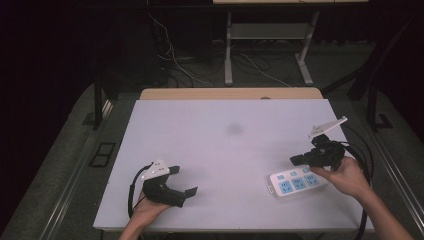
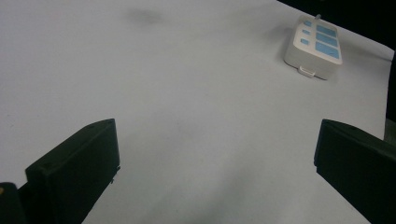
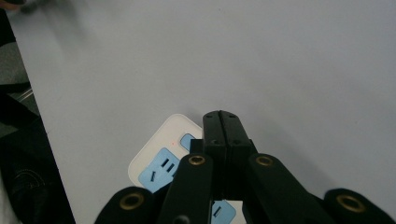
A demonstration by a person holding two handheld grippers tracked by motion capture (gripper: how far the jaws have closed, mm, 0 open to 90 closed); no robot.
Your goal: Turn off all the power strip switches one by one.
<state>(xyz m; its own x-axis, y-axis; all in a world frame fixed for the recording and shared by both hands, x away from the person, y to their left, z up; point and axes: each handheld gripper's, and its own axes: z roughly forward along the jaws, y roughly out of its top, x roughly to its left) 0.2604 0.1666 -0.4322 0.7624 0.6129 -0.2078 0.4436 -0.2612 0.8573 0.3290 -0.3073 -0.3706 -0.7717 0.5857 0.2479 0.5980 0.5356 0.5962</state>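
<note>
Step in hand: pressing at the power strip [image 1: 298, 182] with the right gripper [image 1: 298, 159]; judged from jaws closed flat together and poised over the strip's top face, likely aimed at one of the small blue switch buttons.
Power strip position: flat on the white table [image 1: 220, 145], near the front right edge, just under the right hand [image 1: 350, 177]; white body, blue socket faces up; seen far off at the upper right in the left gripper view [image 2: 315, 46].
Right gripper fingers: shut against each other, nothing between them; in the right gripper view the tip [image 3: 221, 122] overlaps the strip's rounded end [image 3: 161, 154], beside a small blue button; contact or a slight hover above it cannot be told.
Left gripper fingers: spread wide, holding nothing, touching nothing; left gripper [image 1: 182, 186] low over bare table at the front left, well apart from the strip; both jaws framing empty surface in the left gripper view [image 2: 215, 163].
Next move, as judged: short straight push down with the closed tip onto the chosen button, kept square to the face so as not to slide off onto the socket beside it; strip light and unheld, so liable to tip or skid under an off-centre press; left gripper free to come across and steady the far end.
</note>
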